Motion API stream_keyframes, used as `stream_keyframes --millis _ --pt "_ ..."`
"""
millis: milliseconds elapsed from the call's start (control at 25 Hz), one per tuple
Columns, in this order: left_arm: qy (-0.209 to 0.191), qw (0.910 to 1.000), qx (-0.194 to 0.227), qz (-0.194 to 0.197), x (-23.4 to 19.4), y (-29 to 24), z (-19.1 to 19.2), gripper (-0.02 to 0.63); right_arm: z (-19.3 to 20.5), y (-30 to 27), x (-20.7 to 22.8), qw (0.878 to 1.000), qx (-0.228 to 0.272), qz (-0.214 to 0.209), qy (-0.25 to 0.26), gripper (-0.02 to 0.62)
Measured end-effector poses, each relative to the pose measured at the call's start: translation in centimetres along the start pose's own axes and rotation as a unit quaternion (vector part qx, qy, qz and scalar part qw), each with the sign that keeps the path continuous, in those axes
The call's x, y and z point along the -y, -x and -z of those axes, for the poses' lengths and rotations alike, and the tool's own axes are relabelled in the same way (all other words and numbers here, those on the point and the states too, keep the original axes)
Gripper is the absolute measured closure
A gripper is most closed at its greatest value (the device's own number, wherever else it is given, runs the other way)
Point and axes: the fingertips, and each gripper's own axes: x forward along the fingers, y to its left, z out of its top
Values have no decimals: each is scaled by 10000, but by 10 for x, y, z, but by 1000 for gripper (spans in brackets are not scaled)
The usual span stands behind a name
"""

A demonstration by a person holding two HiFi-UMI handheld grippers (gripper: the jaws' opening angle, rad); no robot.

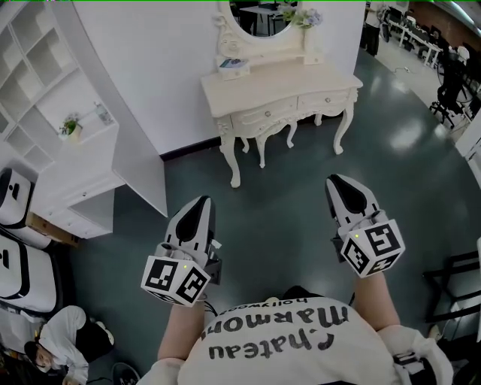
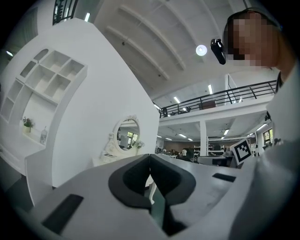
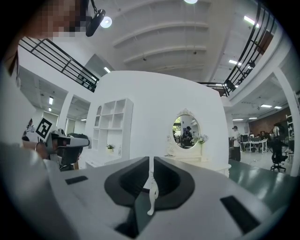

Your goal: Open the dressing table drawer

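The cream dressing table (image 1: 278, 86) stands against the white wall ahead, with an oval mirror (image 1: 263, 15) on top. Its left drawer (image 1: 263, 115) and right drawer (image 1: 328, 99) both sit flush in the front. My left gripper (image 1: 201, 201) and right gripper (image 1: 340, 180) are held level over the dark floor, well short of the table, both shut and empty. In the left gripper view the jaws (image 2: 149, 157) meet, with the mirror (image 2: 127, 133) beyond. In the right gripper view the gripper (image 3: 151, 159) points toward the table (image 3: 197, 157), and one carved table leg shows in the slit between its jaws.
A white shelf unit (image 1: 68, 113) with a small plant stands at the left beside the partition wall (image 1: 150, 68). A person (image 1: 60, 338) crouches at the bottom left near white cases (image 1: 15, 225). A black frame (image 1: 458, 286) stands at the right; office chairs (image 1: 451, 83) are farther back.
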Motion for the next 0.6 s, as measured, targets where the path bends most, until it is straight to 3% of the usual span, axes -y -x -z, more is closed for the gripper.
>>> stream_keyframes --millis 320,600 --pt "198 9993 -301 -59 -21 1 27 583 18 -15 -14 9996 -294 -35 30 549" --pt "208 9987 -461 -52 -30 -7 25 583 6 -37 -18 9994 -312 -111 108 549"
